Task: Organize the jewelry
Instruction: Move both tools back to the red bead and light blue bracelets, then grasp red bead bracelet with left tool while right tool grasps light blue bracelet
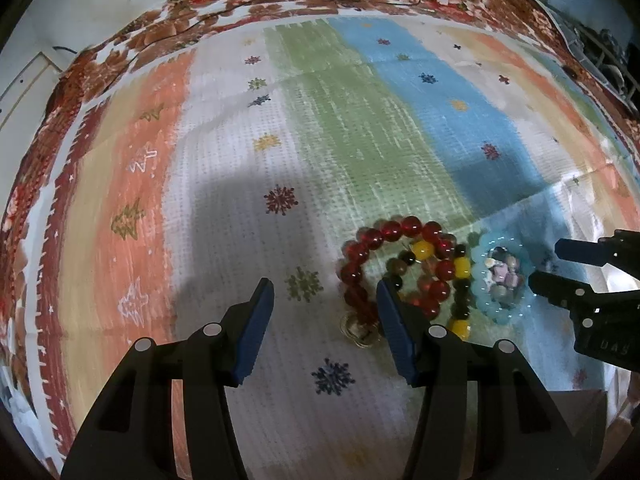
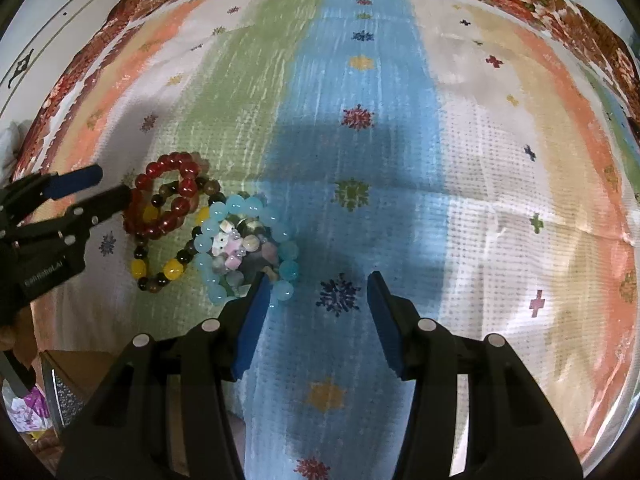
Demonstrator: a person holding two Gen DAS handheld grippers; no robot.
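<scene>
Left gripper (image 1: 325, 294) spread wide, gripping nothing | red bead bracelet (image 1: 394, 232) just past right fingertip (image 1: 387, 296) | pale blue bracelet (image 2: 244, 205) off left fingertip (image 2: 262, 286) of right gripper (image 2: 318, 286), likewise parted, empty | all on striped cloth (image 2: 360, 160)

Left gripper (image 1: 325, 294): pointed steeply downward, jaws parted, nothing pressed between blue pads (image 1: 254, 336). Right gripper (image 2: 318, 284): likewise angled down, jaws parted, nothing gripped.
</scene>
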